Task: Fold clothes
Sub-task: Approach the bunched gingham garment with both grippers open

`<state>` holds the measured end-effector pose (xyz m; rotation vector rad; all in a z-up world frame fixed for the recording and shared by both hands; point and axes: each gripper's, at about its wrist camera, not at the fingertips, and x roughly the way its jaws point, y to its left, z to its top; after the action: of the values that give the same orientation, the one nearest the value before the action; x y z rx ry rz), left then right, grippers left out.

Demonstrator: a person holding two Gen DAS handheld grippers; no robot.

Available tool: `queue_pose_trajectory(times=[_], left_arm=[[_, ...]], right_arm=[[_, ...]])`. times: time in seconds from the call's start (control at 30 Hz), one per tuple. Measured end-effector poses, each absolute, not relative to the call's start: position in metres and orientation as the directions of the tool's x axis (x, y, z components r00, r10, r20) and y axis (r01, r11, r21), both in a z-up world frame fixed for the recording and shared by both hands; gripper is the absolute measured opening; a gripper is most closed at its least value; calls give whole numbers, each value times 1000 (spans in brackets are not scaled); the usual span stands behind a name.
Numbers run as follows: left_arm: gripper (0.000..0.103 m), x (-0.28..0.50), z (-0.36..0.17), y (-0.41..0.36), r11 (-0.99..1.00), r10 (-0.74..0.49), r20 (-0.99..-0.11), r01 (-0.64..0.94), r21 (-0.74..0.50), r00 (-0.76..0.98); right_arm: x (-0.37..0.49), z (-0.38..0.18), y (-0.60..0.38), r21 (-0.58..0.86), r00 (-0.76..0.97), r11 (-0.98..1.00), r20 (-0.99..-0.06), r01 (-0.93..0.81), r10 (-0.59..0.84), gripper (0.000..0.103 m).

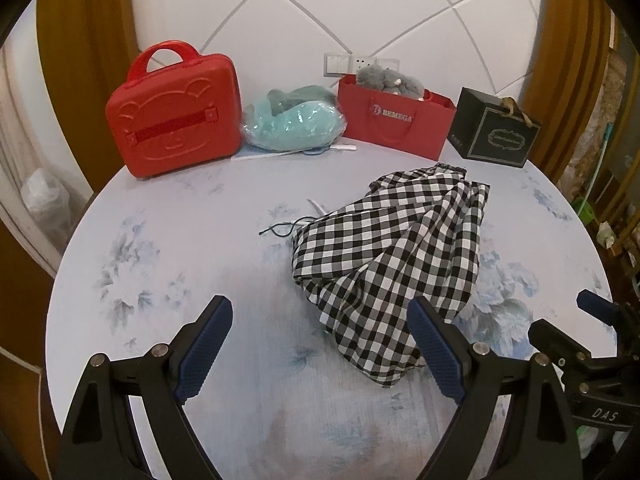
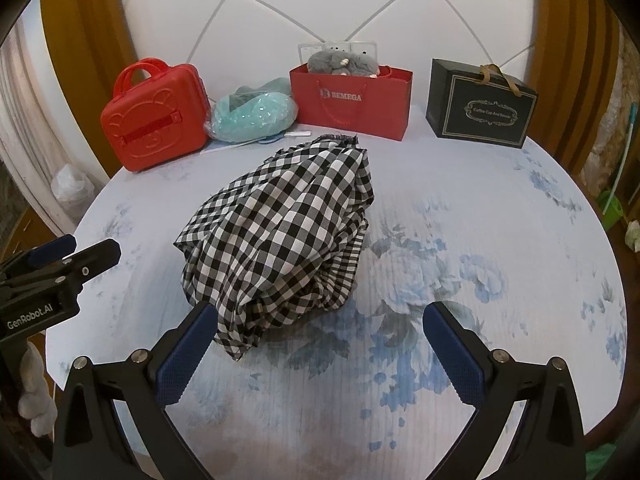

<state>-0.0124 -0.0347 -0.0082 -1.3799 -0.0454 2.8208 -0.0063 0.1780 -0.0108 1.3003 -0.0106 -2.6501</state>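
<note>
Both grippers, left gripper (image 1: 320, 344) and right gripper (image 2: 320, 344), hover with jaws spread before a crumpled checked garment (image 2: 280, 232); grabbing several bunched layers could tangle folding.

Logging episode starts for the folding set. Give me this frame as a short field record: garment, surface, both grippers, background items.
garment: black-and-white checked garment, crumpled in a heap, not yet folded
surface: floral tablecloth
left gripper: open, empty, garment's near edge by its right finger
right gripper: open, empty, garment's near corner by its left finger
background: red case, teal bundle in plastic, red bag with grey plush toy, black gift box
</note>
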Motion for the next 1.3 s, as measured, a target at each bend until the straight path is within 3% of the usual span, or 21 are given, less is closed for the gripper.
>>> queue_pose_trajectory(times=[1.3], left_arm=[[90, -17, -17, -37, -999, 27, -816, 2, -35, -577]], right_arm=[[-8, -14, 177, 90, -584, -982, -793, 168, -172, 103]])
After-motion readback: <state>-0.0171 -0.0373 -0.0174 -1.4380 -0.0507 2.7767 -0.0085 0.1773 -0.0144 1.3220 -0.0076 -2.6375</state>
